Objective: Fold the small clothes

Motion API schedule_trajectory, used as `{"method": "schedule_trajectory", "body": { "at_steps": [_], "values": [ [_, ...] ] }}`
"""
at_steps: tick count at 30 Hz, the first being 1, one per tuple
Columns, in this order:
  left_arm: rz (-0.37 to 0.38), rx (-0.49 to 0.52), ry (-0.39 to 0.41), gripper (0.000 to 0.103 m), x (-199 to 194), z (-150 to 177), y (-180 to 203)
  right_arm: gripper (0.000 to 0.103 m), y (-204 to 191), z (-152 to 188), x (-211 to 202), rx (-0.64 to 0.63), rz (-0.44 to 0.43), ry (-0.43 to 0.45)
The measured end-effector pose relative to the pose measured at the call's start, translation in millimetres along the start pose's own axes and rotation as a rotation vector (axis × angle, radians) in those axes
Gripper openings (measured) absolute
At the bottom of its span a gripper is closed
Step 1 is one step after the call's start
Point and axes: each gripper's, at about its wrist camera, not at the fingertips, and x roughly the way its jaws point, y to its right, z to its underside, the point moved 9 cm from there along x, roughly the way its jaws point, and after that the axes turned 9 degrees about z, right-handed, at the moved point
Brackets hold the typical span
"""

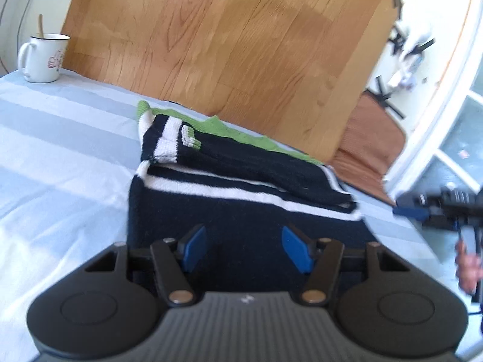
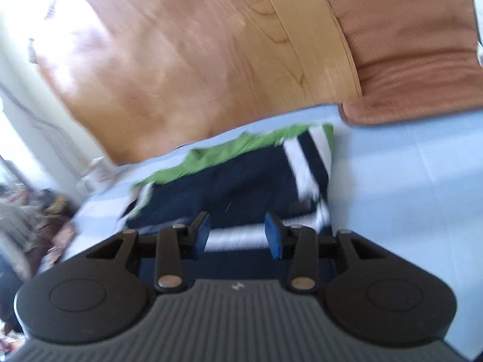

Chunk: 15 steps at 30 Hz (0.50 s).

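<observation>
**Folded knitwear on the striped sheet, both grippers empty**

A navy sweater with white stripes is laid folded on the pale blue striped sheet, a green garment tucked behind it against the wooden headboard. The left gripper is held wide apart over the sweater's near edge, nothing gripped. The right gripper is likewise spread over the sweater, empty. A white mug is seen at the far left.

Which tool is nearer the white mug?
Left. The left tool hangs open over the near end of the navy garment, with the white mug on the bed far to its left. The right tool sits off the garment's opposite side, farther away.
</observation>
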Motion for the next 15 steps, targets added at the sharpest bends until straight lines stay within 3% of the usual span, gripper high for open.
{"method": "schedule_trajectory", "body": {
  "at_steps": [4, 7, 10, 15],
  "values": [
    [-0.018, 0.024, 0.027, 0.059, -65.8, 19.0, 1.7, 0.049, 12.8, 59.4, -59.1, 0.055, -0.081, -0.025],
    [-0.043, 0.020, -0.011, 0.063, -103.0, 41.8, -6.3, 0.050, 24.5, 101.9, -90.7, 0.107, -0.097, -0.050],
    [-0.064, 0.014, -0.066, 0.072, -121.8, 64.5, -5.7, 0.051, 37.4, 131.3, -106.8, 0.173, -0.104, -0.056],
    [-0.092, -0.033, -0.146, 0.072, -130.9, 98.5, -1.6, 0.051, 46.9, 149.9, -116.6, 0.184, -0.064, -0.070]
  ]
}}
